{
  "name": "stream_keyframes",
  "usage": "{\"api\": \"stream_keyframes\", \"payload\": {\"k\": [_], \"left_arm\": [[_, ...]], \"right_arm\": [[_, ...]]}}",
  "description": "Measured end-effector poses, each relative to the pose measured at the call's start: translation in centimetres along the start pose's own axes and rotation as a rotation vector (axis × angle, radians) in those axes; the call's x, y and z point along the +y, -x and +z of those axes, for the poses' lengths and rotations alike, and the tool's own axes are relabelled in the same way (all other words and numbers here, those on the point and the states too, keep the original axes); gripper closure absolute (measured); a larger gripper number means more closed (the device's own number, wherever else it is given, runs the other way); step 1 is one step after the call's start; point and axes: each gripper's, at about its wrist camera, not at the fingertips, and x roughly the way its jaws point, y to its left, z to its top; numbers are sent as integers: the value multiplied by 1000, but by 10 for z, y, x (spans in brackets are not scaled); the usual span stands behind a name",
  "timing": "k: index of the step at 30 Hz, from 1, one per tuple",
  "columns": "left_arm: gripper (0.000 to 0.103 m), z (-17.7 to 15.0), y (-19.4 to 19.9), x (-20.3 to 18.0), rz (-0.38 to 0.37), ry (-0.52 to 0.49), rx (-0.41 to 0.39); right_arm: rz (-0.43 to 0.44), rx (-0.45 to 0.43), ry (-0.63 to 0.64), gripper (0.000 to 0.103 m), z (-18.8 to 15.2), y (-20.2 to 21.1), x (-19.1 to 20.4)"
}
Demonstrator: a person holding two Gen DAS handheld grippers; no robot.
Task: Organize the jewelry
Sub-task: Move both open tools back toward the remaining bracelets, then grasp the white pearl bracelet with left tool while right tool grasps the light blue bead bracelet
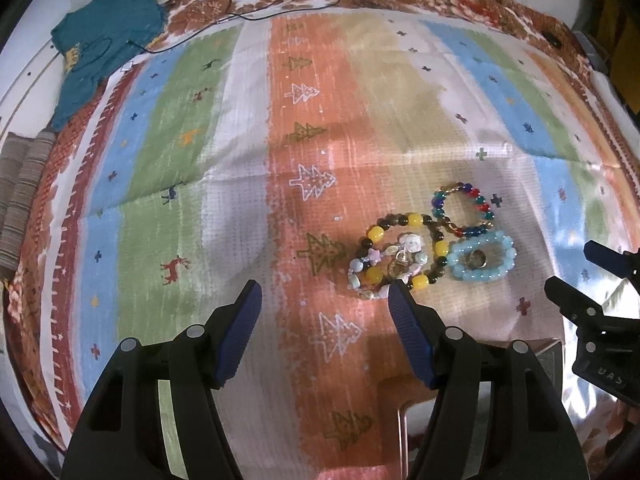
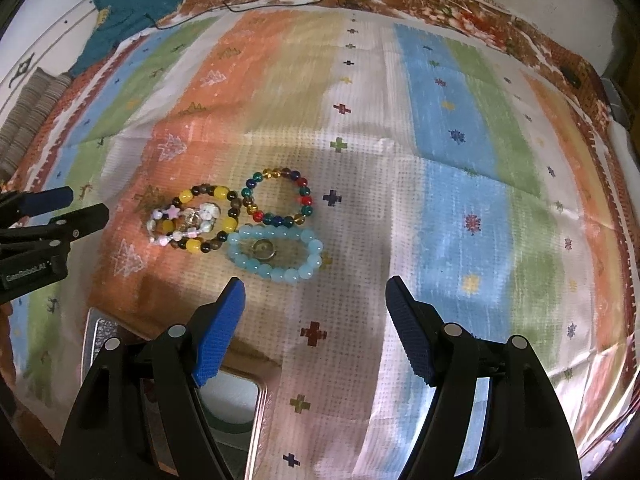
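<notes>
Several bead bracelets lie together on the striped cloth. A light blue bracelet (image 2: pixel 276 256) (image 1: pixel 482 258) rings a small metal ring (image 2: pixel 262 249). A multicolour bracelet (image 2: pixel 278 197) (image 1: pixel 464 210) lies behind it. A yellow-and-dark bracelet (image 2: pixel 206 220) (image 1: pixel 404 254) overlaps a pastel charm bracelet (image 2: pixel 184 222) (image 1: pixel 386 270). My left gripper (image 1: pixel 325 300) is open and empty, its right finger next to the pastel bracelet. My right gripper (image 2: pixel 316 298) is open and empty, just short of the blue bracelet. Each gripper shows at the edge of the other's view.
A box or tray with a metallic rim (image 2: pixel 260 408) (image 1: pixel 402 420) sits under the grippers at the near edge. A teal garment (image 1: pixel 104 36) and dark cables (image 1: pixel 280 12) lie at the far side. A grey striped fabric (image 1: pixel 20 200) lies far left.
</notes>
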Motion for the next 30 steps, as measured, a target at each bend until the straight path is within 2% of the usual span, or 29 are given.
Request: {"api": "stream_keyframes", "payload": {"k": [22,30], "left_arm": [[37,12,-36,-2,-26,-34,58],[42,12,-53,-7,-20,-62,99]], "right_arm": [[-37,67,4,30,14,-36,-4],[-48,102,1,30,16,-52,-10]]}}
